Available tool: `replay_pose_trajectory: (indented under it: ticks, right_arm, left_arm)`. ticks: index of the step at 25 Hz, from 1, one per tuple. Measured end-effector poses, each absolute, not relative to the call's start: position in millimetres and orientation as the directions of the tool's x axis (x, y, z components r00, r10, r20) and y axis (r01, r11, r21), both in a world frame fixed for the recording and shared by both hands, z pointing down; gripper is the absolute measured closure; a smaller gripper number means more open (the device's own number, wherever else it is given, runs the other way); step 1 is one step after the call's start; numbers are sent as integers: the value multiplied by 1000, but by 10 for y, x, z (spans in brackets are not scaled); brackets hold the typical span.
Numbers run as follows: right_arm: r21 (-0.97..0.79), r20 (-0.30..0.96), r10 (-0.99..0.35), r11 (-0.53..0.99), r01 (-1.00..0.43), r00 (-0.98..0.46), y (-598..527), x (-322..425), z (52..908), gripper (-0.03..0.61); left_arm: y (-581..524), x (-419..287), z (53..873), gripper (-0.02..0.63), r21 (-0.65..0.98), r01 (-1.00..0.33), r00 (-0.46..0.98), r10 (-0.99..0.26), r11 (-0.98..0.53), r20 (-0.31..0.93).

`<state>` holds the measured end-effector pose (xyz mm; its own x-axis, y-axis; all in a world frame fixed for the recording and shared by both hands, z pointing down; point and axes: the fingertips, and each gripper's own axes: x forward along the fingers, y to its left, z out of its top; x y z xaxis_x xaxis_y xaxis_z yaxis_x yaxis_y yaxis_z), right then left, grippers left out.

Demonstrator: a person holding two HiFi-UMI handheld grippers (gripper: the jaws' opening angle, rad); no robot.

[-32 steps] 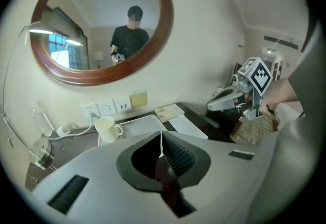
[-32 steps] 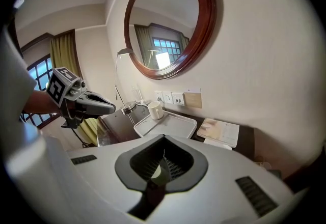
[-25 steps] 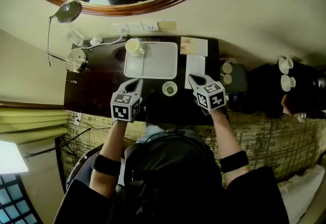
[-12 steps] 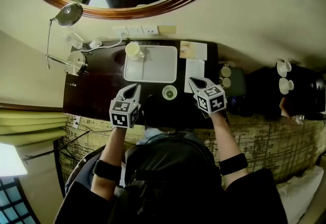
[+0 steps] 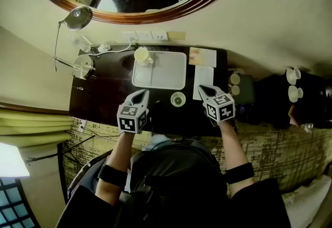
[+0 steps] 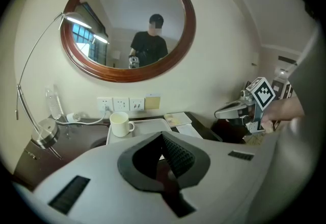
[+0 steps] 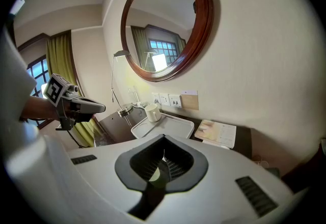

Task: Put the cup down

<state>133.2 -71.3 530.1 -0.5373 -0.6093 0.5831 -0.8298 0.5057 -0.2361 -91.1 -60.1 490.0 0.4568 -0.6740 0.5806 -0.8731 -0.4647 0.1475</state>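
1. Cup (image 5: 178, 99) stands on the dark desk (image 5: 104, 98), centre frame, just below the white tray (image 5: 167, 74).
2. Your left gripper (image 5: 142, 93) and right gripper (image 5: 202, 88) flank it, apart, both clenched on nothing.
3. Mug (image 5: 142, 56) sits in the tray's upper-left corner.

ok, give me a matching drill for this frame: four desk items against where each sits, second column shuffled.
1. mug
2. small round cup
3. desk lamp
4. booklet

A. left end of the desk
B. far left corner of the tray
C. right of the tray, by the wall
D. bare desk, in front of the tray

Pairs: 1-B, 2-D, 3-A, 4-C
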Motion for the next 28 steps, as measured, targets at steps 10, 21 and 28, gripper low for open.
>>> replay_pose_trajectory:
  ticks: [10, 21, 28]
  right_arm:
    - [-221, 570, -593, 557, -801, -569, -692, 888, 5012, 578]
    - [-193, 558, -548, 644, -740, -623, -725, 23, 4986, 578]
    - [-226, 577, -524, 634, -740, -626, -768, -502, 5021, 578]
  left_arm:
    - [-741, -1091, 4897, 614, 117, -861, 465, -671, -496, 577]
    - [-1166, -1239, 5039, 460, -21, -708, 506, -527, -706, 683]
    - [-1655, -1364, 5365, 326, -167, -442, 478, -389, -881, 787]
